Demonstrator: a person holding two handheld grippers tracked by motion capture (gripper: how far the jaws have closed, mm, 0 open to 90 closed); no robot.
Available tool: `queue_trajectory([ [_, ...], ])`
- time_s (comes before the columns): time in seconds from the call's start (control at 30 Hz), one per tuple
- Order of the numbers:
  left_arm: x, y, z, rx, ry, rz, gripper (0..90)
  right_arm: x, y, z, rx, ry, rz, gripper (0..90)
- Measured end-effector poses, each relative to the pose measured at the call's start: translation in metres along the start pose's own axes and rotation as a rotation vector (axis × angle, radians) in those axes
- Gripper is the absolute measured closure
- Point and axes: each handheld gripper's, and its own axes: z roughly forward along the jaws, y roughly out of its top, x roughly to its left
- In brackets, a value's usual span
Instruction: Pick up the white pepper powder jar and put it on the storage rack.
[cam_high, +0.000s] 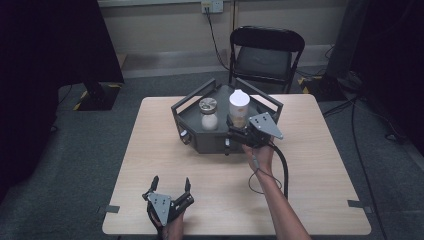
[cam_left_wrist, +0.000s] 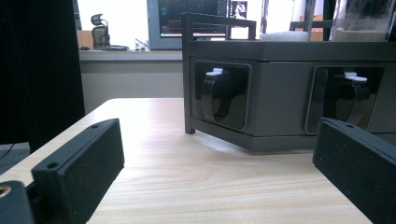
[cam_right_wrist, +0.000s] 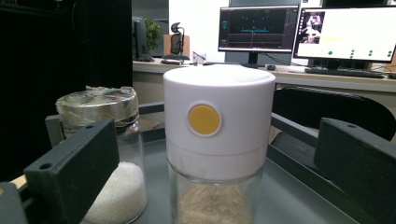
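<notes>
here two jars (cam_high: 208, 114) (cam_high: 239, 110) sit in one tray (cam_high: 192, 120); both tools (cam_high: 170, 192) (cam_high: 236, 131) gape, seemingly gripping nothing.

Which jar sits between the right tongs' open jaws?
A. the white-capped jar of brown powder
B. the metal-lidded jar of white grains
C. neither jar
A: in the right gripper view the white-capped jar stands centred between the jaws of the right tongs, with the metal-lidded jar off to one side.

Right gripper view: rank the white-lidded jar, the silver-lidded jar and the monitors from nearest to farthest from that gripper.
1. White-lidded jar, centred between the open jaws.
2. Silver-lidded jar, behind it, to the left.
3. Monitors, on the desk at the back.
</notes>
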Motion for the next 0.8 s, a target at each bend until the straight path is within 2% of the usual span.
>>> queue_trajectory([
  [0.47,0.0,0.0,0.0,-0.002,0.0,-0.001,1.5,-0.001,-0.014,-0.024,-0.021,0.009,-0.002,0.0],
  [0.8,0.0,0.0,0.0,0.0,0.0,0.0,1.5,-0.001,-0.028,-0.046,-0.026,-0.008,0.008,0.0],
])
